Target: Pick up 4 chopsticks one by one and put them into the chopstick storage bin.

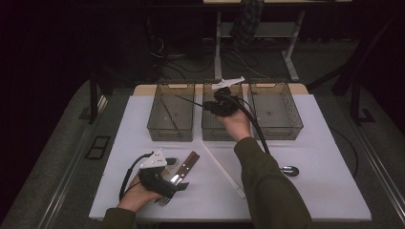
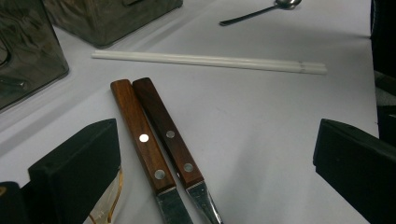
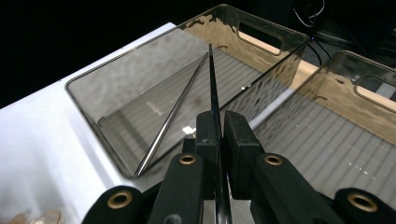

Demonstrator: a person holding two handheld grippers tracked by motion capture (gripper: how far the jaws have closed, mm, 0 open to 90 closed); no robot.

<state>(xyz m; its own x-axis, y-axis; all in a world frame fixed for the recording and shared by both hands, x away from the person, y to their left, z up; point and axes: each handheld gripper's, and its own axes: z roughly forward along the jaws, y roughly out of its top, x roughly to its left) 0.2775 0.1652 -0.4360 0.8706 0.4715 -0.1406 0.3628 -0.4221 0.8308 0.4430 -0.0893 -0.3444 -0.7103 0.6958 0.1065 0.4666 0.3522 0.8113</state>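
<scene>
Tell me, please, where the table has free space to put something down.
Free: the right side, between the spoon and the table's right edge; also the left strip below the left bin. Crowded: near the left gripper, with two wooden-handled utensils, and white chopsticks beside.

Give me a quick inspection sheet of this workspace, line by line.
Surface: white table.
Job's things: dark chopstick clamped in right gripper over left bin, which holds another.
Clutter: two wooden-handled utensils, white chopsticks, spoon, middle bin, right bin.
Grippers: left gripper open above the handles.
Cables: black cable trailing along the right forearm.
Surroundings: dark floor, desk legs.
</scene>
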